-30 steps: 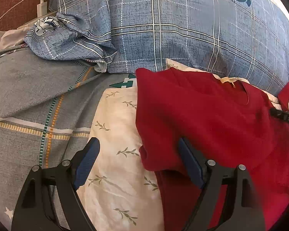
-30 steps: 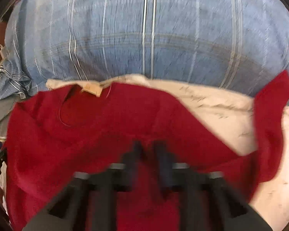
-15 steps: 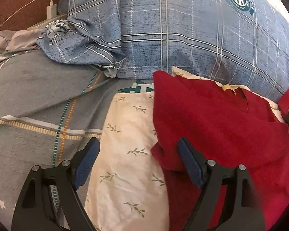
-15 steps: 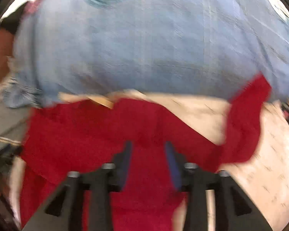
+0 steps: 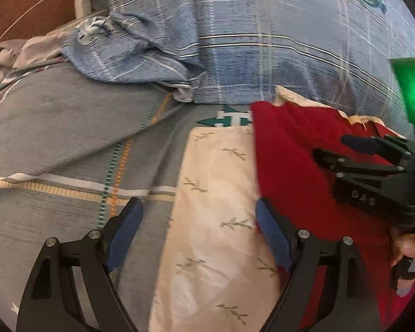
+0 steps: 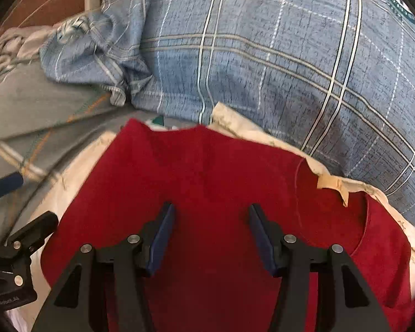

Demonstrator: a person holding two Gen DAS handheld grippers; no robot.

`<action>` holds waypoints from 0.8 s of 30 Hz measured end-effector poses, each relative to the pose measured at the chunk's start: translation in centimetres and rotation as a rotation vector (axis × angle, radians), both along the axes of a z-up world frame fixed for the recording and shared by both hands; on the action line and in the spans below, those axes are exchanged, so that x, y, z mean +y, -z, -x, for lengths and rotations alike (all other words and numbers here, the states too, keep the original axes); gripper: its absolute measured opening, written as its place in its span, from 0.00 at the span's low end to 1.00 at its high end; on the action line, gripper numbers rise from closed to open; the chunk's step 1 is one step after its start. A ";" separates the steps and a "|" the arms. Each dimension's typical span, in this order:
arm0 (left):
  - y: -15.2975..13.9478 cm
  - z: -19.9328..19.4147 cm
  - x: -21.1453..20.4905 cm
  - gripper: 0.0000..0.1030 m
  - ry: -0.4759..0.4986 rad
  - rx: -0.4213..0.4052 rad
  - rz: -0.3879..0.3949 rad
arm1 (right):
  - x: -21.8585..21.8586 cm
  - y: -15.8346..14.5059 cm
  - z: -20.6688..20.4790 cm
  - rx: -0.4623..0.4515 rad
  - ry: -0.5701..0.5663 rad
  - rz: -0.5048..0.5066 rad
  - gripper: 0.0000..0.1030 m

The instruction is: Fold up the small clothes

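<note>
A small red shirt (image 6: 213, 177) lies flat on a cream leaf-print cloth (image 5: 215, 210), its neck label (image 6: 332, 184) at the far right. It also shows in the left wrist view (image 5: 290, 163). My left gripper (image 5: 199, 221) is open and empty over the cream cloth, just left of the shirt's left edge. My right gripper (image 6: 211, 229) is open and empty above the shirt's middle; it shows in the left wrist view (image 5: 345, 149) over the shirt.
A big blue plaid pillow (image 6: 262, 55) lies behind the shirt, with crumpled blue plaid fabric (image 5: 124, 52) to its left. A grey striped bedsheet (image 5: 69, 138) spreads left. A white charger and cable (image 5: 81, 2) lie at the far left by a brown headboard.
The right gripper opened, let go of the red sleeve and swung left over the shirt. The sleeve that stuck out to the right no longer shows. The left gripper drew back left, off the shirt.
</note>
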State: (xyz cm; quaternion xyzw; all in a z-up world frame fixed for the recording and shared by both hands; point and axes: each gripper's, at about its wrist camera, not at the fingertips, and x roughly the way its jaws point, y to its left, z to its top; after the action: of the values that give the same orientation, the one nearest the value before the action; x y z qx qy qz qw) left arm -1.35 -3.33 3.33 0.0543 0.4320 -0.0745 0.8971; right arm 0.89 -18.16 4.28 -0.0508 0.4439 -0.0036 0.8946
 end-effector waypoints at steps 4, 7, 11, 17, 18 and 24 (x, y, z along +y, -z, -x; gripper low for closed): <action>-1.1 -0.2 1.9 0.81 -0.055 -0.012 0.034 | -0.6 -3.0 2.2 -0.025 0.010 -0.170 0.57; -2.3 -0.2 3.6 0.81 -0.111 -0.055 0.028 | 1.0 -4.3 4.2 -0.005 -0.030 -0.239 0.57; -3.3 -0.1 6.2 0.81 -0.187 -0.091 0.058 | 6.3 -2.8 6.6 0.018 -0.171 -0.147 0.57; -3.4 -0.2 7.6 0.81 -0.203 -0.072 0.118 | 9.0 0.8 5.8 0.003 -0.186 0.110 0.48; -3.5 -0.2 7.5 0.81 -0.203 -0.075 0.115 | 8.6 0.6 5.6 0.001 -0.172 0.069 0.41; -4.1 -0.4 8.4 0.81 -0.240 -0.097 0.138 | 9.5 -1.4 4.1 -0.008 -0.177 -0.110 0.20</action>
State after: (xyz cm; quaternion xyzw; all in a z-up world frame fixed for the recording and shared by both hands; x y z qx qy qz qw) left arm -0.97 5.07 7.42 -0.0558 0.3854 0.0065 0.9211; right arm -3.19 -8.66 5.65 -0.0405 0.4338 0.0996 0.8946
